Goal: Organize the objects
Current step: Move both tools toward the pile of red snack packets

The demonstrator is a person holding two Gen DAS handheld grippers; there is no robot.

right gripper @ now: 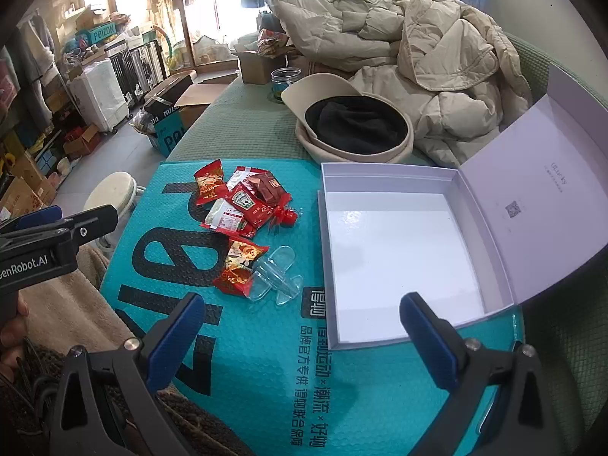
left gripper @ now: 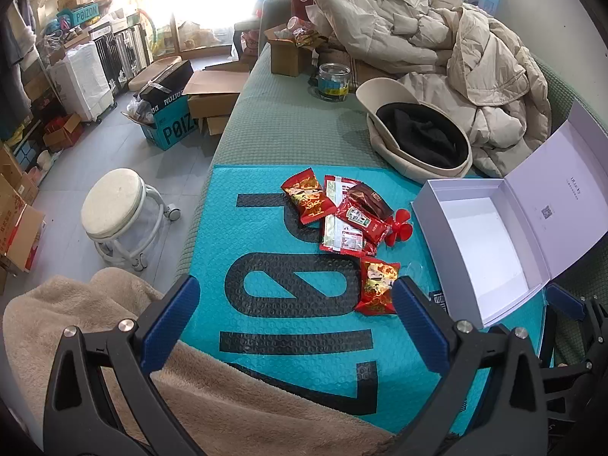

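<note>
Left gripper (left gripper: 296,315), right gripper (right gripper: 304,326) hovering, jaws wide, empty; slippery snack packets (right gripper: 243,205) risking sliding off pads, missing white box (right gripper: 387,334).

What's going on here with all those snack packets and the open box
A person holds a gripper in each hand over a teal bubble mailer on a green couch. Both the left gripper and the right gripper are open and hold nothing. A heap of red snack packets and a clear plastic piece lie on the mailer, beside an open white box with nothing in it. Nothing has been put away yet.
</note>
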